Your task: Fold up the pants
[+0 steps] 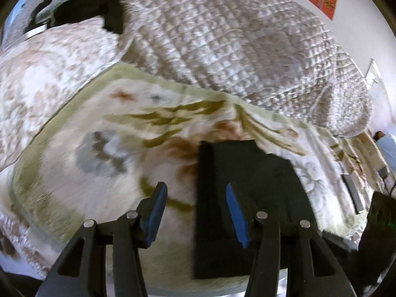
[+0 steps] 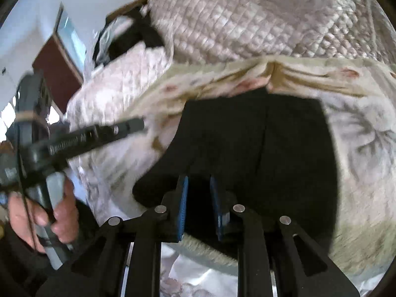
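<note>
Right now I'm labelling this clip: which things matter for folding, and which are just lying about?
For the job:
black pants
left hand-held gripper
right hand-held gripper

Lying about:
floral blanket
quilted bedspread
dark clothing heap

The left tool [image 1: 195, 212] is held with its blue pads well apart, nothing gripped between them. The right tool [image 2: 199, 206] is narrowly parted. The left tool's handle is clasped by a hand [image 2: 42, 217].
</note>
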### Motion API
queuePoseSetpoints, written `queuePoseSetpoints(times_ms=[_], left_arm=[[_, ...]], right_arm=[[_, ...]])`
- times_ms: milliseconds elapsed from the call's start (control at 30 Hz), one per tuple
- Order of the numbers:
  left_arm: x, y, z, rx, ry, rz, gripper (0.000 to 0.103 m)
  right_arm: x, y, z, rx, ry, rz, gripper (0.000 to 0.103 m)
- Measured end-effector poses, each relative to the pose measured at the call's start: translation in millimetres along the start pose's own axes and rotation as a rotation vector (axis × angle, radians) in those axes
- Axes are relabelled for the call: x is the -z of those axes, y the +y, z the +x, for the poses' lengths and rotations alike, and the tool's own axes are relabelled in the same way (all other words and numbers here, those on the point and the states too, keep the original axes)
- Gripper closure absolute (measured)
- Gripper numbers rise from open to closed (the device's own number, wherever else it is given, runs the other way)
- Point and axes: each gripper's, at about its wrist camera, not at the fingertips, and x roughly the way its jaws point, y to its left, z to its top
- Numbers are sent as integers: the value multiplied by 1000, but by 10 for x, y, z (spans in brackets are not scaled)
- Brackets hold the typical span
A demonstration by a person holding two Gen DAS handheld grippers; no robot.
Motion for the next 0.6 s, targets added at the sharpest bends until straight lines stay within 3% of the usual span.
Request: queuePoseSetpoints(times_ms=[133,300,500,600], left_arm=[[-141,-210,101,35,5,37,51],[-231,-480,302,101,31,96,51],[-79,-470,768,50,140,156,51],[-28,-368,797,73,137,135,46]], right_arm=[[-240,-368,-27,97,1,48,83],[-427,-544,180,106,40,38,83],[-520,-883,451,135,67,104,87],[-559,-1005,382,180,38,120,87]])
